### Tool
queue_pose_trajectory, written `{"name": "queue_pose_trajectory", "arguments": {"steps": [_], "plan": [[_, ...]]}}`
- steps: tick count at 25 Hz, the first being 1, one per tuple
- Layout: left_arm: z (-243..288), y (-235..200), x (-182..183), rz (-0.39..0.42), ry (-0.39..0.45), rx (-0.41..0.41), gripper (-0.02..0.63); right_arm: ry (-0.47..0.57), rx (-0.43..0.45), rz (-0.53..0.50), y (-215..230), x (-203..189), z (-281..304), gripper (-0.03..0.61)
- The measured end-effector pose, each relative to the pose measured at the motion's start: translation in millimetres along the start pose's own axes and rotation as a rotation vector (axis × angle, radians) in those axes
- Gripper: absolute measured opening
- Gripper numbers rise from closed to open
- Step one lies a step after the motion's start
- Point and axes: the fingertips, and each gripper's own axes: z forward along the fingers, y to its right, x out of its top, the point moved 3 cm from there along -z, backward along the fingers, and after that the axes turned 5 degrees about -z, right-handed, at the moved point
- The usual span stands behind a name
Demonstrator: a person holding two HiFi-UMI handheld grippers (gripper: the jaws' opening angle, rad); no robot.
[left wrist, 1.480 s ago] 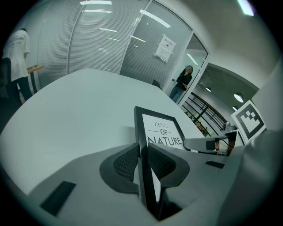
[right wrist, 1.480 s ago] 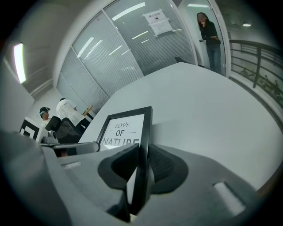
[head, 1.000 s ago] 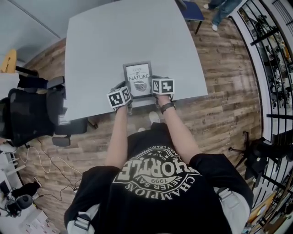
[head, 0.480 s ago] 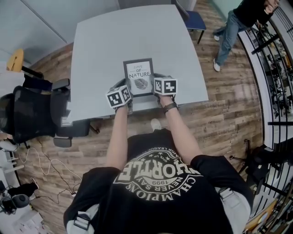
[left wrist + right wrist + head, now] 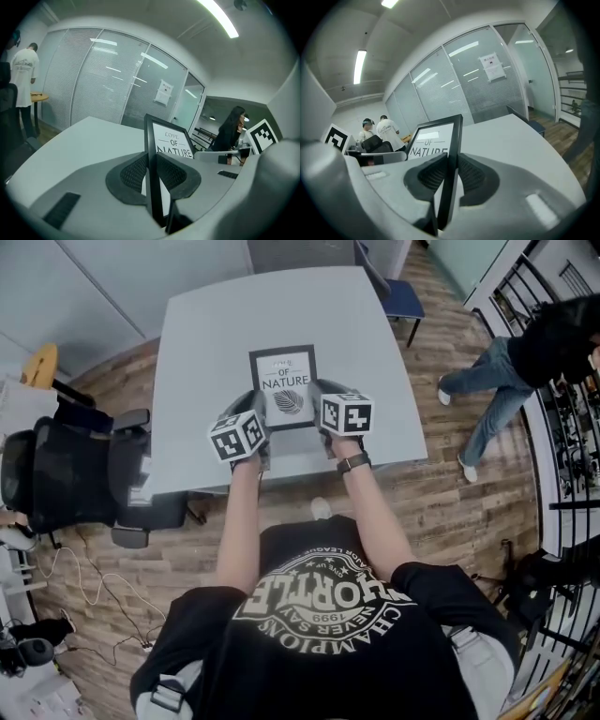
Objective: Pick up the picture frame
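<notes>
The black picture frame (image 5: 283, 385) with a white print reading "OF NATURE" hangs in the air above the grey table (image 5: 206, 343), held at its two side edges. My left gripper (image 5: 259, 424) is shut on the frame's left edge (image 5: 151, 168), its dark ribbed pads on both faces. My right gripper (image 5: 316, 418) is shut on the frame's right edge (image 5: 451, 173) in the same way. Both gripper views show the frame (image 5: 171, 139) edge-on between the jaws, with the tabletop (image 5: 511, 136) below.
A black office chair (image 5: 66, 474) stands left of the table and a blue chair (image 5: 394, 287) at its far right corner. A person (image 5: 525, 371) walks on the wooden floor at the right. Glass partition walls (image 5: 103, 84) close the room; people (image 5: 377, 133) stand near them.
Both grippers have risen with the frame between them, lifting it off the table. The person on the right has walked nearer along the floor.
</notes>
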Motion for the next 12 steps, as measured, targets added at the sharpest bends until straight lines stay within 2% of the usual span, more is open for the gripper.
{"name": "queue_pose_trajectory", "arguments": {"steps": [8, 12], "plan": [[-33.0, 30.7, 62.0, 0.039, 0.15, -0.044, 0.072, 0.165, 0.009, -0.132, -27.2, 72.6, -36.5, 0.067], [-46.8, 45.6, 84.1, 0.078, 0.21, -0.064, 0.072, 0.228, 0.018, -0.153, -35.0, 97.2, -54.3, 0.067]]}}
